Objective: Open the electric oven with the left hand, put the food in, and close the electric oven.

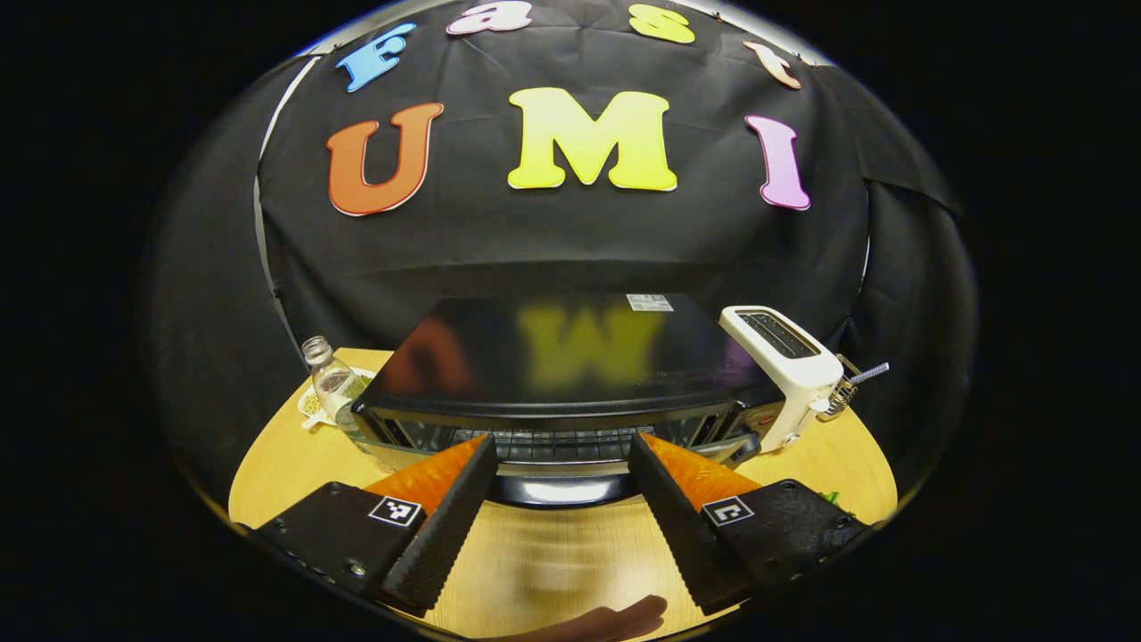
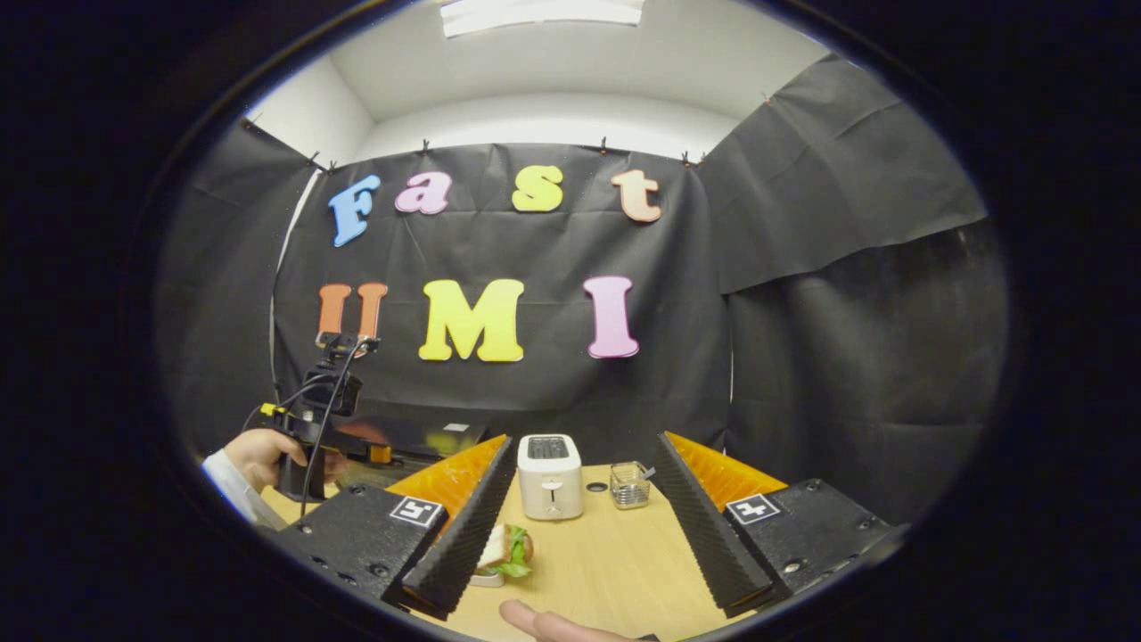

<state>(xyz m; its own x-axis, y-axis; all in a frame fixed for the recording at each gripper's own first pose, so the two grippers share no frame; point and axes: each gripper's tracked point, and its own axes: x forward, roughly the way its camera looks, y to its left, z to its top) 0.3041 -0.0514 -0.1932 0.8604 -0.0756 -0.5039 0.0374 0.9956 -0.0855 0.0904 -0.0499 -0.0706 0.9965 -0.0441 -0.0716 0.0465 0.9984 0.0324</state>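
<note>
The black electric oven point(image 1: 553, 357) stands in the middle of the wooden table, its glossy top facing me. Through the door glass I see the wire rack point(image 1: 553, 443). The door handle point(image 1: 562, 489) lies low between my fingers. My left gripper point(image 1: 562, 446) is open just in front of the door, with a finger on each side of the handle and neither pressing on it. Whether the door is ajar I cannot tell. In the right gripper view a sandwich point(image 2: 506, 547) with green leaves lies on a small plate beside the left finger of my open right gripper point(image 2: 585, 441).
A white toaster point(image 1: 786, 366) stands right of the oven, also seen in the right gripper view as the toaster point(image 2: 550, 477), with a small glass container point(image 2: 629, 484) beside it. A clear bottle point(image 1: 332, 383) and a dish sit left of the oven. A hand point(image 2: 258, 456) holds the left gripper.
</note>
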